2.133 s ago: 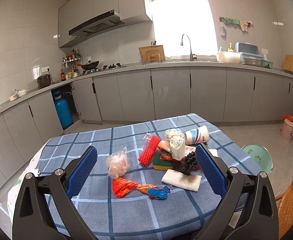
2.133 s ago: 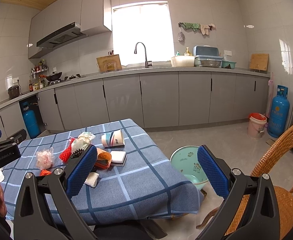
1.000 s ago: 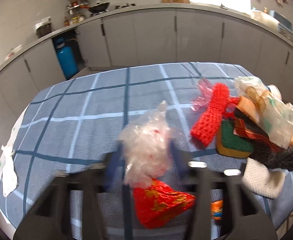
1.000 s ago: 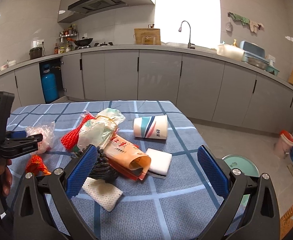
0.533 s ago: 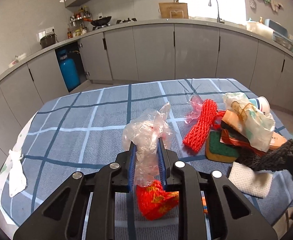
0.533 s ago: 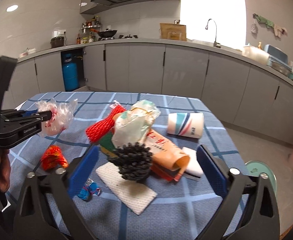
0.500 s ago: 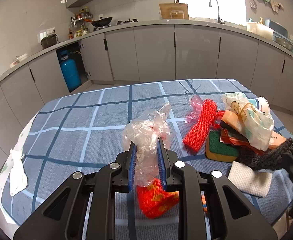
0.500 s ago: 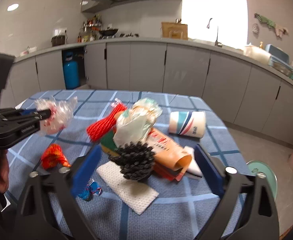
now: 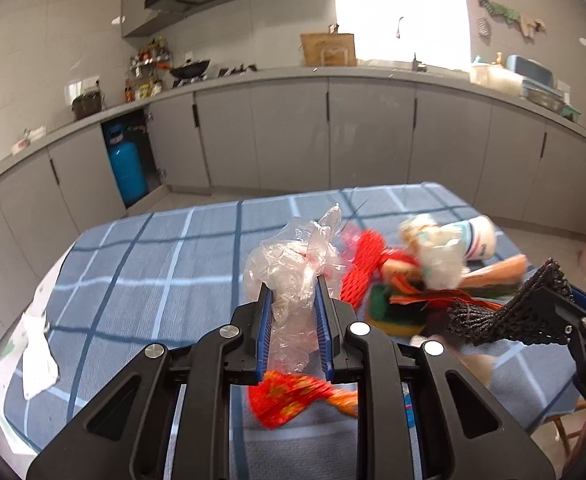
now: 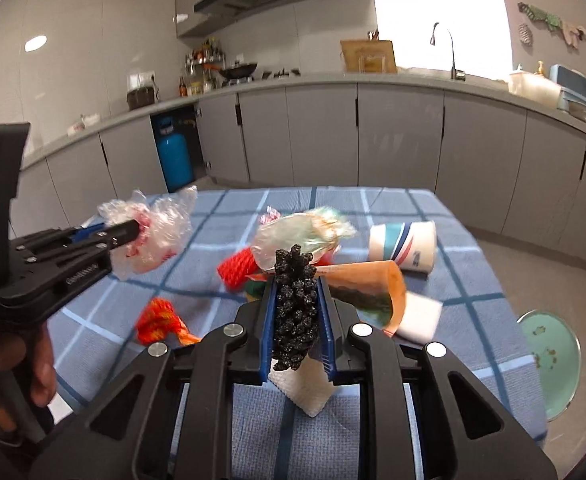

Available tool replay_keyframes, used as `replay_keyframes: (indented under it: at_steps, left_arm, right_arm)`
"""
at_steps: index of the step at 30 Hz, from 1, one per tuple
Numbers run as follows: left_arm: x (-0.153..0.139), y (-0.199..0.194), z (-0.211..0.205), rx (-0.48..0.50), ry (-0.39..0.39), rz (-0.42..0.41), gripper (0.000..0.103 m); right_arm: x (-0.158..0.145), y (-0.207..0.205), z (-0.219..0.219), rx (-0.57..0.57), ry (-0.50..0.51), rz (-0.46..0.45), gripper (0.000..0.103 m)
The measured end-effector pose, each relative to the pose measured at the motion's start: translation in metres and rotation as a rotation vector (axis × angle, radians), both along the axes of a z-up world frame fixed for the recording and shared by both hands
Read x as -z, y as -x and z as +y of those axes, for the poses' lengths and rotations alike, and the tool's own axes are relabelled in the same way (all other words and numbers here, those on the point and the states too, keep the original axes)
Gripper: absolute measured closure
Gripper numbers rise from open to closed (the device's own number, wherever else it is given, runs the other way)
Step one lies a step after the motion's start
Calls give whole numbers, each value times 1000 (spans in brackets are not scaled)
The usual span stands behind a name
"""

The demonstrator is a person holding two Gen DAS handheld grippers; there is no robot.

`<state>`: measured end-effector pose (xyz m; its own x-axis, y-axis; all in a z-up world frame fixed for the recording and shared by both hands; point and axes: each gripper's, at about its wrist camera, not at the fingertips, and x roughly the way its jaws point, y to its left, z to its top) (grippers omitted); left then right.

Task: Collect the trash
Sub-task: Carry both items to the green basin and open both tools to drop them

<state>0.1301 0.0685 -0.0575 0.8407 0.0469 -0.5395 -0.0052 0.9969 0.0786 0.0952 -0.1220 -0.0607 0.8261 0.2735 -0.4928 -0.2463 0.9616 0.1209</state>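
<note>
While both pairs of jaws are clamped on trash, the rest of the litter lies heaped on the desk (image 10: 433, 364), which is covered by a woven blue cloth with a check of dark and white lines. The left gripper (image 9: 295, 320) pinches a crumpled bag of thin clear plastic film (image 9: 297, 268) with pink flecks inside, held clear above the cloth. The right gripper (image 10: 296, 320) has just been closing, and its blue ribbed pads now squeeze a knobbly black mesh scrubber (image 10: 295, 312), whose bumpy top sticks out above them.

Below the scrubber lies a flat white textured wipe (image 10: 305, 392). Behind it sit a red plastic net sleeve (image 10: 238, 270), a puffy translucent bag tinted green (image 10: 293, 236), an orange printed wrapper curled into a tube (image 10: 367, 292), and a white rectangular sponge block (image 10: 419, 316). A paper cup with teal and red stripes (image 10: 403, 246) lies on its side; what it holds cannot be told. Nearer the left gripper lies a twisted red-and-orange foil wrapper (image 10: 159, 320). A pale green round stool (image 10: 549, 356) stands on the floor beside the desk.
</note>
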Motion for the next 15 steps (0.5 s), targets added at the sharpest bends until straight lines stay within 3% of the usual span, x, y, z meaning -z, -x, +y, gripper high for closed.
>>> replay_keyframes:
  at_steps: [8,15]
  left_arm:
    - [-19,-4,-32,68,1,-41,82]
    - [-33,-13,-77,154,-8,-78,82]
  right_arm:
    - [-29,19,-29,36,-61,-73,83]
    - [-34,16,-69,150,-56,-107,82]
